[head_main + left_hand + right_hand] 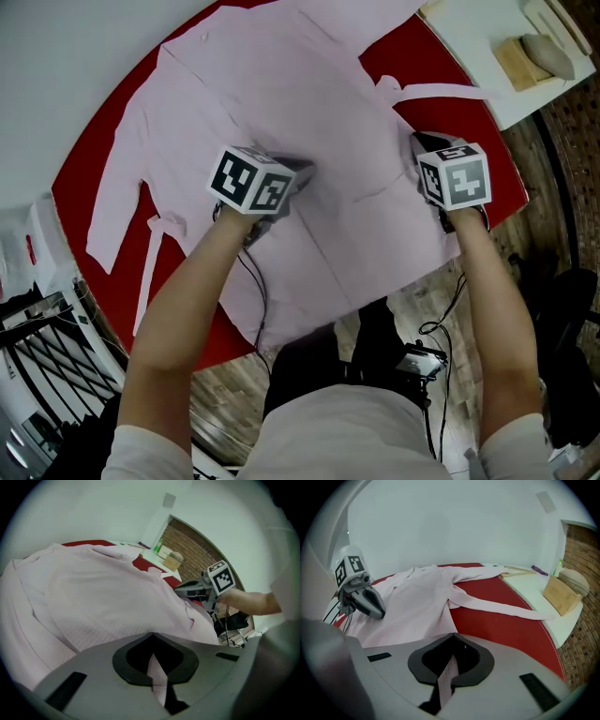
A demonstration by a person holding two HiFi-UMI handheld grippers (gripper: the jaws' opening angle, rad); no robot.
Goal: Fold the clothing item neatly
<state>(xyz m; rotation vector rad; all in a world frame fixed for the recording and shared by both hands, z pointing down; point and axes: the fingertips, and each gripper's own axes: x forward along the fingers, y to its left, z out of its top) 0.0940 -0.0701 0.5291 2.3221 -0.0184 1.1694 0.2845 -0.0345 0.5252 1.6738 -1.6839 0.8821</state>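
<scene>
Left tool (156, 679) and right tool (446, 677) are both clamping shut on thin folds of the pink shirt (272, 84), which is lying spread across the red table (82, 173), seemingly gripped near its lower edge.

Both of the person's bare forearms reach forward over the near edge of the table (91, 169), each hand holding a gripper. The left forearm (187, 309) angles in from the near left. The left gripper (298, 173) points forward and down over the middle of the table, its marker cube (248, 178) facing up. Its fingers (126, 660) are closed on a thin fold of the pink garment (281, 94). The right forearm (487, 291) runs almost straight ahead. The right gripper (424, 142) sits near the table's near right edge, also tilted downward, and its fingers (423, 665) are pinched together on a strip of the same fabric. The two grippers are well apart and roughly level with each other.
</scene>
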